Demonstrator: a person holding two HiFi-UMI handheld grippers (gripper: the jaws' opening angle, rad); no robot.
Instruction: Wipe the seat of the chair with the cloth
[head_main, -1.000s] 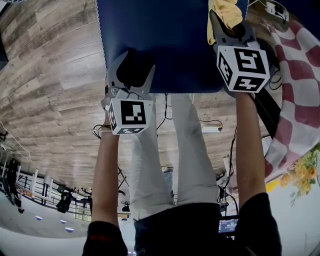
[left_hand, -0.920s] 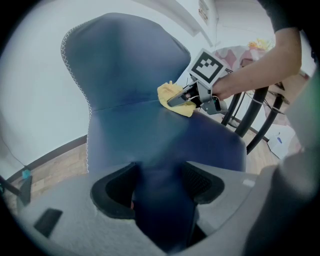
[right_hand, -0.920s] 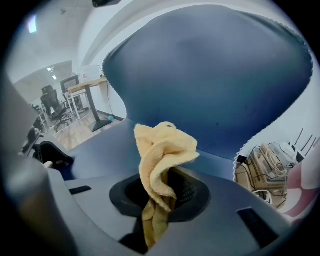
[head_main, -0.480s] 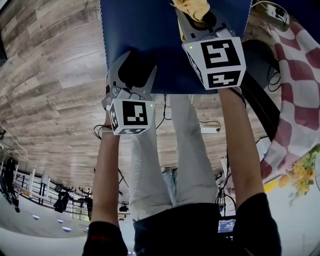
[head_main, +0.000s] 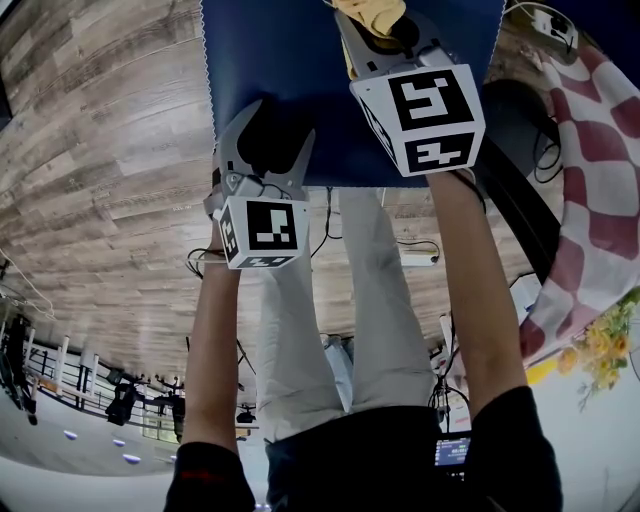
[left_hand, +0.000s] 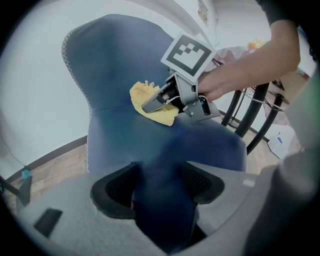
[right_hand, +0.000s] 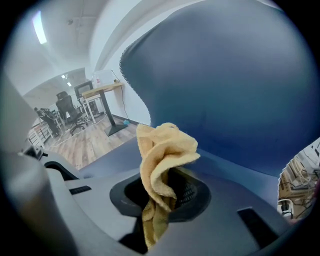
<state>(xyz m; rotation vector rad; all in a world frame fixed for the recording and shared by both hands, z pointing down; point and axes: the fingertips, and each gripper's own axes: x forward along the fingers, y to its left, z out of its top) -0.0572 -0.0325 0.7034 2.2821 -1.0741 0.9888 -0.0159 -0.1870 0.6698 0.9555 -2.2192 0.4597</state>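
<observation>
The right gripper (head_main: 378, 22) is clamping the bunched yellow cloth (right_hand: 162, 155), which is lying on the blue seat (head_main: 290, 60) at the head view's top centre, just before the backrest (left_hand: 115, 60). The left gripper (head_main: 272, 135) is gripping the seat's front edge, lower left, with its jaws closed on the padding. Both grippers' cubes are showing black-and-white square markers (head_main: 265, 225).
</observation>
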